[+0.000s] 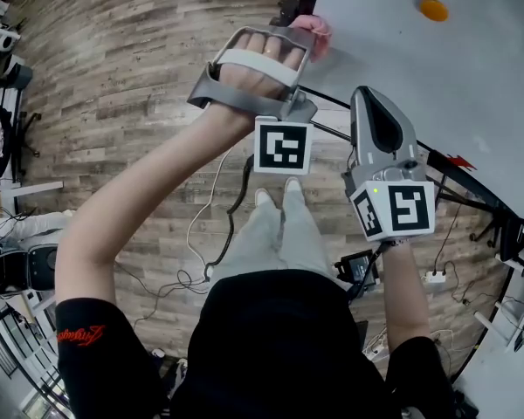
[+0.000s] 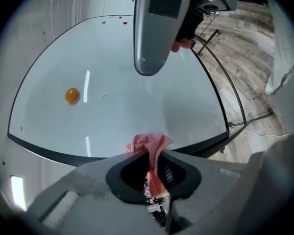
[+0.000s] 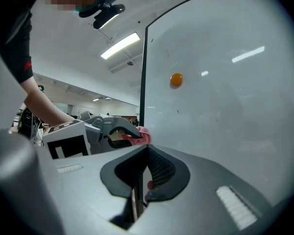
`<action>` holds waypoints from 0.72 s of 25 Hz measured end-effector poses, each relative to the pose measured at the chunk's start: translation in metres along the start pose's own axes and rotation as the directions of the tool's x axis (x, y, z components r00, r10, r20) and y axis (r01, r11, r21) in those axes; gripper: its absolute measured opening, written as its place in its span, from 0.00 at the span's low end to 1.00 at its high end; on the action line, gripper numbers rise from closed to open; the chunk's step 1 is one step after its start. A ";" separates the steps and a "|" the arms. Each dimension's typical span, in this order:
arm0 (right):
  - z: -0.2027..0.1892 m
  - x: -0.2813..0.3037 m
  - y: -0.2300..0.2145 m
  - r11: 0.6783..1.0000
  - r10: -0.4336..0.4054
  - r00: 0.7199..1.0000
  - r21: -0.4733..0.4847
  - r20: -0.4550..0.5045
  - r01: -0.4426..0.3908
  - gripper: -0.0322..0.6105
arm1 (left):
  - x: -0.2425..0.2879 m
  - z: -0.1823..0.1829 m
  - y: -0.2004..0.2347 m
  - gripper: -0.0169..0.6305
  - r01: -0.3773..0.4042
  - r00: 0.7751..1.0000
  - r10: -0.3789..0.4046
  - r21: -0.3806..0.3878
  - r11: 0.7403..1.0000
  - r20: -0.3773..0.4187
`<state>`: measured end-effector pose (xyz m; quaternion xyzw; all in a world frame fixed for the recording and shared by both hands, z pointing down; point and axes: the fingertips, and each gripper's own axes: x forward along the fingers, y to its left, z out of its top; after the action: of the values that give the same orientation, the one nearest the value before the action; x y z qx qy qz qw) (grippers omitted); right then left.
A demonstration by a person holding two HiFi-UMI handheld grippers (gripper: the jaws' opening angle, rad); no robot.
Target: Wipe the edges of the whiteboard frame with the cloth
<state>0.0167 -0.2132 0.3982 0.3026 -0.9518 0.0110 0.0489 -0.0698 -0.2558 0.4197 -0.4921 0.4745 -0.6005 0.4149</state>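
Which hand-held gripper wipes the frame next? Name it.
Left hand-held gripper: shut on the pink cloth at the whiteboard frame. Right hand-held gripper is shut, without cloth.

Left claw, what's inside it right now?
A pink cloth is pinched between the jaws of the left claw, its bunched end poking out toward the whiteboard's dark frame. How far the cloth trails back inside is covered by the claw itself.

Your cloth [image 2: 148, 142] is a small pink woven rag, bunched into a crumpled wad; it is pinched between the closed jaws of your left gripper [image 2: 151, 154], with a tuft poking out past the tips; that tuft lies right at the whiteboard frame [image 2: 54, 152], a thin dark strip running round the glossy, pale whiteboard [image 2: 137, 97].
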 end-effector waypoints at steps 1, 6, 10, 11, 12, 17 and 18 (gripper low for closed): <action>-0.002 0.000 -0.001 1.000 0.001 1.000 0.001 -0.002 -0.001 0.05 | 0.001 0.001 -0.002 0.09 0.002 1.000 -0.002 0.000 1.000 0.001; -0.012 0.002 -0.003 1.000 -0.003 1.000 0.013 -0.016 0.003 0.05 | 0.003 0.001 -0.014 0.09 0.011 1.000 -0.011 0.000 1.000 0.006; -0.018 0.004 -0.002 1.000 -0.002 1.000 0.022 -0.028 0.003 0.05 | 0.003 0.001 -0.020 0.09 0.018 1.000 -0.018 -0.003 1.000 0.007; -0.020 0.004 -0.002 1.000 -0.002 1.000 0.023 -0.031 0.003 0.05 | 0.003 0.001 -0.021 0.09 0.019 1.000 -0.019 -0.003 1.000 0.008; -0.021 0.005 -0.002 1.000 -0.002 0.999 0.025 -0.034 0.003 0.05 | 0.004 0.001 -0.022 0.09 0.019 1.000 -0.019 -0.003 1.000 0.010; -0.028 0.007 -0.005 0.999 -0.005 0.999 0.035 -0.044 0.006 0.05 | 0.005 0.001 -0.030 0.09 0.023 1.000 -0.023 -0.001 1.000 0.013; -0.029 0.007 -0.005 0.999 -0.004 0.999 0.036 -0.046 0.006 0.05 | 0.006 0.001 -0.032 0.09 0.024 1.000 -0.024 0.000 1.000 0.013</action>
<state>0.0164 -0.2199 0.4278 0.3056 -0.9493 0.0350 0.0651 -0.0712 -0.2548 0.4520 -0.5015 0.4660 -0.6022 0.4108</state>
